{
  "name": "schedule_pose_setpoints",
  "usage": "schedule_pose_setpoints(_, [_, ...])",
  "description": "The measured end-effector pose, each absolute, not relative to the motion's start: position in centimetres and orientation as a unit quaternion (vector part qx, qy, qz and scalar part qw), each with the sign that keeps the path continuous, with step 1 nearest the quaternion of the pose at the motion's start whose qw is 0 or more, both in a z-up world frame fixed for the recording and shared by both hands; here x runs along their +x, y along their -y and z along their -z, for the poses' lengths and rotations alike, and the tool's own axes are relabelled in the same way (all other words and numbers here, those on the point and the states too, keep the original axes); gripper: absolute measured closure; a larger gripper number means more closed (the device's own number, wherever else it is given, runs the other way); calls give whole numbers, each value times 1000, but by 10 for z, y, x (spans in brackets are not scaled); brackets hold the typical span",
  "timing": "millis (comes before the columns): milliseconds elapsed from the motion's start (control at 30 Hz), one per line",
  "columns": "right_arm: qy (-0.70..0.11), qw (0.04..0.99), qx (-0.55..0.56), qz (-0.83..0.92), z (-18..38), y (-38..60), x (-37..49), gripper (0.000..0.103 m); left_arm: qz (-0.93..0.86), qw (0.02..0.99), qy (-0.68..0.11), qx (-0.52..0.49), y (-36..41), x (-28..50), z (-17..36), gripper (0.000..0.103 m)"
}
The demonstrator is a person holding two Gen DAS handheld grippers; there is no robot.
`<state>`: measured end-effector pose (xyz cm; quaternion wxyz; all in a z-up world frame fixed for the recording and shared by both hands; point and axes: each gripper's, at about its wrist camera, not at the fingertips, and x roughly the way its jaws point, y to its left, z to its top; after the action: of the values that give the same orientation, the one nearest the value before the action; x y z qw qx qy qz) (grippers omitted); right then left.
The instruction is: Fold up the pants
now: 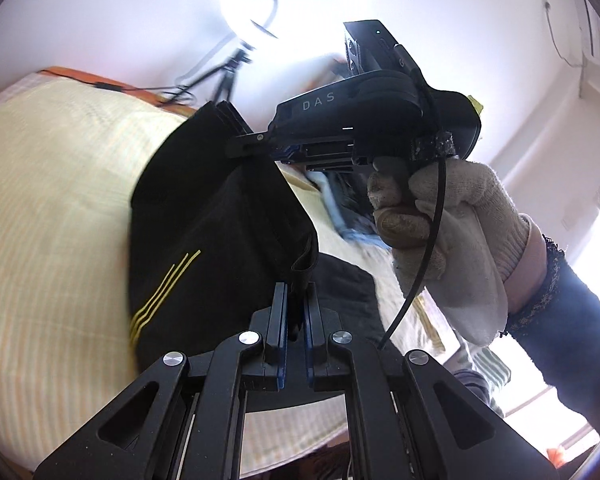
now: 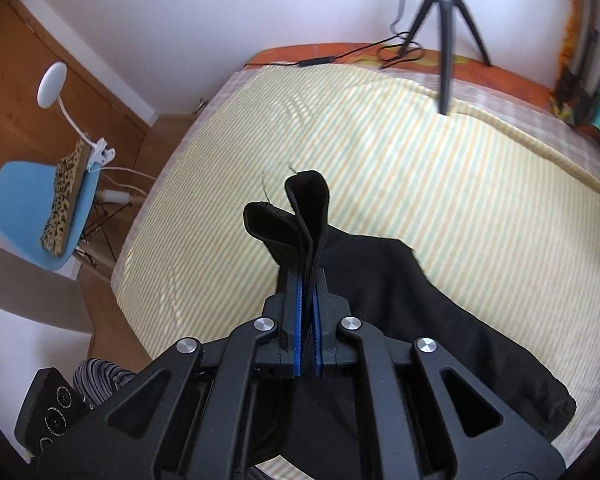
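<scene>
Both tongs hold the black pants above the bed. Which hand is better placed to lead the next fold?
Probably right. The right tongs pinch a free end of the pants over open bed; the left tongs grip bunched cloth.

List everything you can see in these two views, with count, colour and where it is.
pants: one, black with yellow stripes, lifted over the bed, pinched by both grippers
bed: one, pale yellow striped cover, under the pants
tripod: one, black, far end of the bed
ring light: one, white, lit, by the wall
chair: one, blue, on the floor beside the bed
lamp: one, white, clipped at the chair
left hand-held gripper: shut on pants
right hand-held gripper: shut on pants
glove: one, white, on the hand holding the right gripper
</scene>
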<state>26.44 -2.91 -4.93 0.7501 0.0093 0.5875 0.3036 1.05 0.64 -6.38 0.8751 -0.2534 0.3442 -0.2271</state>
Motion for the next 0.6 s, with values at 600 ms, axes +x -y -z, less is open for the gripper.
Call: schedule_pose_setpoints(600, [-580,778,118,-212,62,225,246,98,328,835,-401,-187,104,70,92,98])
